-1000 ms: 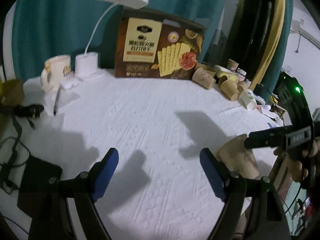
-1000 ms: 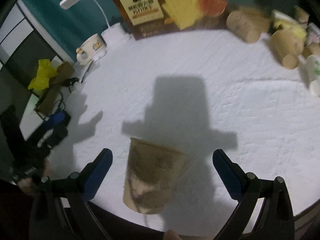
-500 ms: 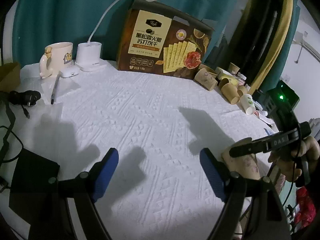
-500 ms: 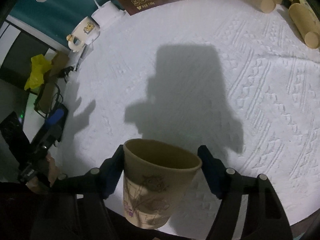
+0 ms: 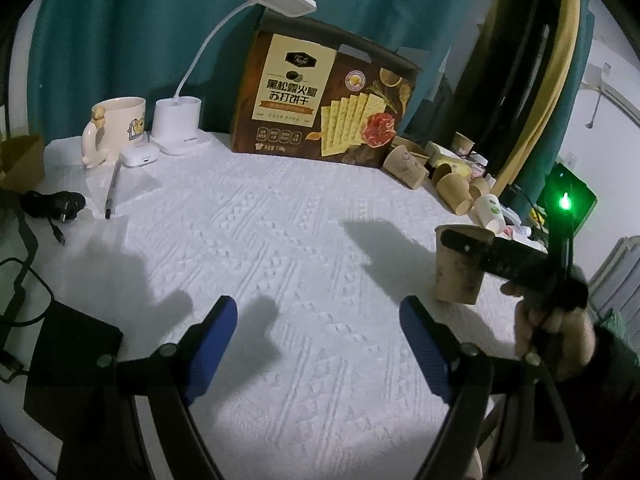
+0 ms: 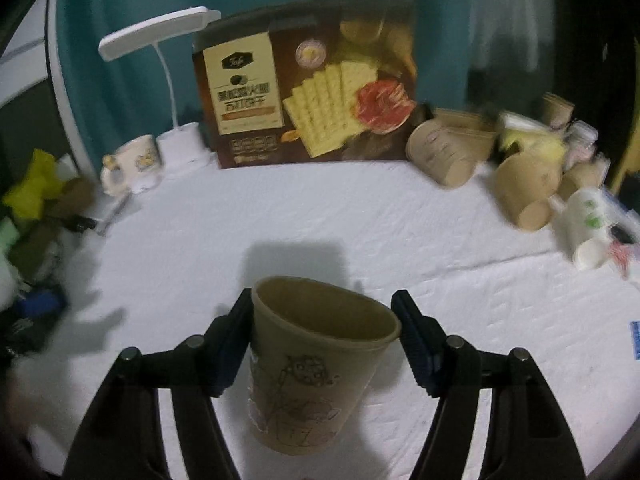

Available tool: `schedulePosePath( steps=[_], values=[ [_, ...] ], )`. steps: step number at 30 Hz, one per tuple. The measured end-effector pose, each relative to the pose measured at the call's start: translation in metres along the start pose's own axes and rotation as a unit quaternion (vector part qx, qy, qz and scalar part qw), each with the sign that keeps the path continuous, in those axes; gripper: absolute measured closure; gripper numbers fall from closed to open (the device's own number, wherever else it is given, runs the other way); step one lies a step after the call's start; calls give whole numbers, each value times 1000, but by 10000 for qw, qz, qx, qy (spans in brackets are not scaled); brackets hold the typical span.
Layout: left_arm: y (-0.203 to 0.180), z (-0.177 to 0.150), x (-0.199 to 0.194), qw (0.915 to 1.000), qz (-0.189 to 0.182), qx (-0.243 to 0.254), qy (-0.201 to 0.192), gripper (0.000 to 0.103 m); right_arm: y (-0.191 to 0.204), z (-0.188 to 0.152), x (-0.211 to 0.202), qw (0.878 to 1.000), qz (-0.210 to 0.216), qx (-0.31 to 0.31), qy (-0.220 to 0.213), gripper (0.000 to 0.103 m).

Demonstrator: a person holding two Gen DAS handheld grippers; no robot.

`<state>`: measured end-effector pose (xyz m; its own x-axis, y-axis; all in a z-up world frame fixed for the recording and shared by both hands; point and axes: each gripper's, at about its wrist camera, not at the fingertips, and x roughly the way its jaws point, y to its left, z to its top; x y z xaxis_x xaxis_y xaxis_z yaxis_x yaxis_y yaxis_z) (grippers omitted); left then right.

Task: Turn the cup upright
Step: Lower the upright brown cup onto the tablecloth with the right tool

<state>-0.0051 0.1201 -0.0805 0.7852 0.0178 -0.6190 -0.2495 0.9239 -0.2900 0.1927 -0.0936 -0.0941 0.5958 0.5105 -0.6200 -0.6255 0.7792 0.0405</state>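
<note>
Right fingers (image 6: pixel 236 344) clamped on the paper cup (image 6: pixel 316 364), one pad each side just under the rim. The jaws have just been closing, and the cup sits between them now. Mouth faces up, cup near upright with a slight tilt, wall printed with a line drawing. From the left wrist view the same cup (image 5: pixel 460 268) is gripped at the top by the right gripper (image 5: pixel 484 254), base low over the white textured cloth on the bench (image 5: pixel 280 240); contact with the cloth not clear. A hand (image 5: pixel 554 344) holds that tool.

Left gripper (image 5: pixel 318 344): fingers apart, nothing between them, hovering over bare cloth, well apart from the cup.

Step in hand, as judged: flip looks about done, cup is in the set-down phase. Next move likely calls for levelling the cup, seating its base flat on the cloth, then opening the fingers without squashing the thin wall or tipping it on release.

Hard to read: right wrist view is motion-blurred at the edges. Cup base in that view sits between the finger arms, so its contact with the cloth is not visible. Far side: cracker box (image 5: pixel 324 96), desk lamp (image 5: pixel 180 128), mug (image 5: pixel 116 124), and a cluster of other paper cups (image 5: pixel 452 188) lying on their sides, partly overlapping, count uncertain. Bench left edge clutter dark, cables and a black slab only.
</note>
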Motion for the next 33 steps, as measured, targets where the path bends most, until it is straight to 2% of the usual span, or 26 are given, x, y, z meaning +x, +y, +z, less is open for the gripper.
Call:
schedulePosePath(
  steps=[2, 5, 14, 19, 22, 25, 33],
  values=[
    [-2, 0, 0, 10000, 18, 28, 16, 20, 7, -8, -8, 9992, -238, -188, -270, 37],
    [-6, -1, 1, 10000, 18, 80, 51, 20, 14, -20, -17, 9975, -378, -316, -514, 37],
    [-21, -3, 9, 9995, 53, 264, 150, 20, 32, -50, -46, 9928, -683, -519, -842, 36],
    [-27, -2, 12, 9992, 39, 341, 208, 20, 39, -56, -50, 9941, -673, -509, -678, 33],
    [-27, -2, 11, 9992, 23, 346, 217, 20, 42, -60, -44, 9955, -643, -537, -439, 33],
    [-22, -2, 12, 9993, -113, 157, 312, 20, 39, -65, -43, 9974, -565, -322, -303, 33],
    [-24, -7, 5, 9993, 37, 264, 254, 20, 32, -72, -61, 9988, -492, 26, -58, 32]
  ],
)
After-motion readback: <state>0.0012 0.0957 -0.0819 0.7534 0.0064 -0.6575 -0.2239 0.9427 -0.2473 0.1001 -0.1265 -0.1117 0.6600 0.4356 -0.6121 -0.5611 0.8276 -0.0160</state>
